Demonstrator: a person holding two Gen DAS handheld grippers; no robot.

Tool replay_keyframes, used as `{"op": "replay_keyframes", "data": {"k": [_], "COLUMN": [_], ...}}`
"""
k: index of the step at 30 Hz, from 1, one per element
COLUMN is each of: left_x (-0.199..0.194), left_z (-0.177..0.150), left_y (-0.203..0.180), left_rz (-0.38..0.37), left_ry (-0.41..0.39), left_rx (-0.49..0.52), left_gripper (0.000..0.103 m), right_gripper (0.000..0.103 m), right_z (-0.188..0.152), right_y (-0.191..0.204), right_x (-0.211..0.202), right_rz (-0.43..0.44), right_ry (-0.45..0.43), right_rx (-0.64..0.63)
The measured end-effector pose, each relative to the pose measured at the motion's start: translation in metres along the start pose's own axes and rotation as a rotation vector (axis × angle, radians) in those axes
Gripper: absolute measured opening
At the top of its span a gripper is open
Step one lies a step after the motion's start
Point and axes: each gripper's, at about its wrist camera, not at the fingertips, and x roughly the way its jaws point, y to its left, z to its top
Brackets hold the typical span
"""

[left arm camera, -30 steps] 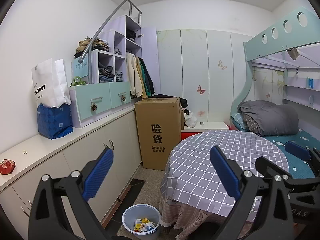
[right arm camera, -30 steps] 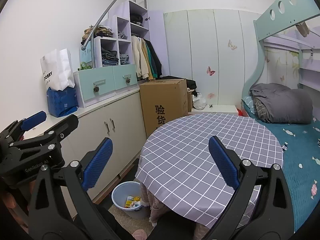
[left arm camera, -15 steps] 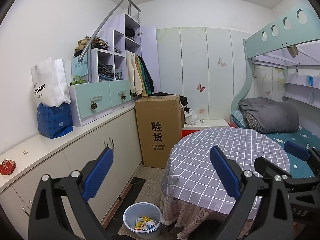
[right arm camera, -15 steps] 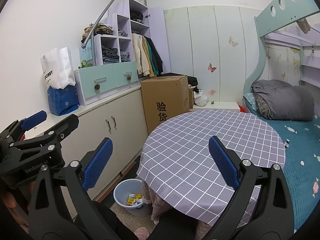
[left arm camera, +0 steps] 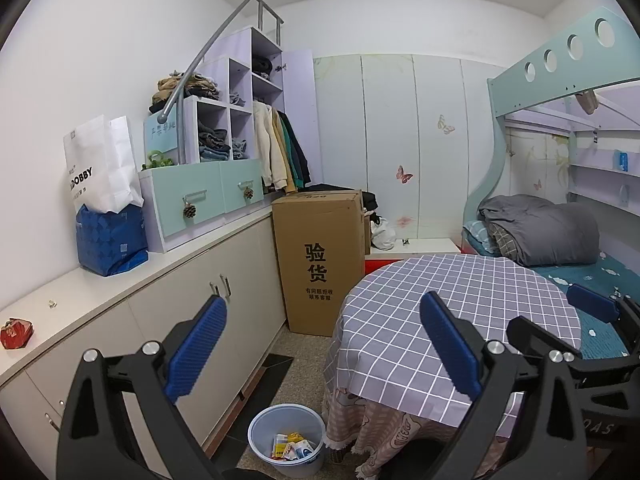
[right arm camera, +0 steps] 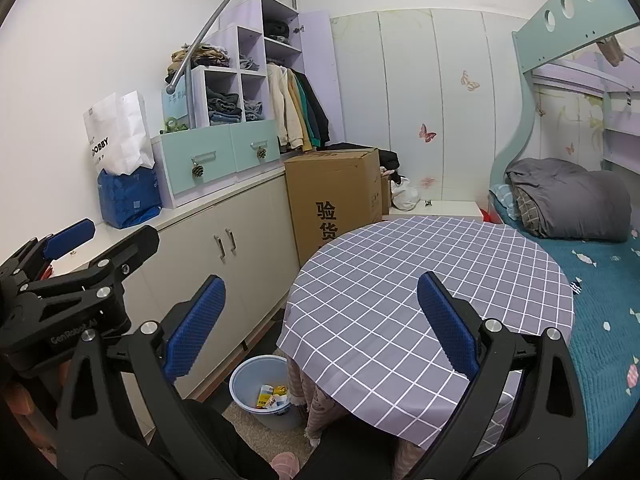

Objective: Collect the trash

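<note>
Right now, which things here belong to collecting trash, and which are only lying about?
For the job:
- blue bin with wrappers
- red wrapper on the counter
- left gripper, right gripper, both open

Lying about:
- cardboard box
- white bag
- grey duvet

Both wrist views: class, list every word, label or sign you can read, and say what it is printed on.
"验货": large characters on the cardboard box; the two small lines beneath are too small to read.
"DOBBY": on the white paper bag, first letters hidden; small print unreadable.
"GenRobot.AI": on the left gripper.
Turquoise sign: handwriting illegible.
Bin wrappers: too small.
</note>
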Motion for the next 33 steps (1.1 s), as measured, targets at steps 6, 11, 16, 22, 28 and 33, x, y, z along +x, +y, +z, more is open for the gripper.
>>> {"op": "replay_keyframes", "data": {"k": [6,11,16,22,28,33], "left_x": [-0.0002,-0.0005,0.0003,0.0016,0.0022,0.0020], "left_z": [-0.0008,-0.0028,-0.0029,-0.0029,-0.0023,-0.0010], "left_y": [0.0019,0.0039,0.0041,0.0055,0.0048,0.0038], "left_rz": [0.001,0.003,0.001,0.001,0.003,0.001], "left_ry": [0.001,0.003,0.005,0.005,0.006,0.006], "left_rx": [0.000,-0.007,-0.008,-0.010,-0.008,-0.006], "left_gripper": [0.095,0.095,0.095,0.095,0.095,0.095], "right_gripper": [0.095,0.095,0.095,0.095,0.095,0.095], "right_z": [0.0001,0.0000,0.0004,-0.0003,-0.0014,-0.0023], "right_y": [-0.0009,-0.0007,-0.0010,-0.0008,-0.0025,-0.0031], "right_x": [-0.0003,-0.0002,-0.0004,-0.0006,0.0011,0.0014], "right_rz": [0.001,0.002,0.003,0.007,0.012,0.014], "right_ry": [0.001,0.001,0.001,0.001,0.005,0.008], "right_rx": [0.000,-0.002,-0.001,0.003,0.003,0.004]}}
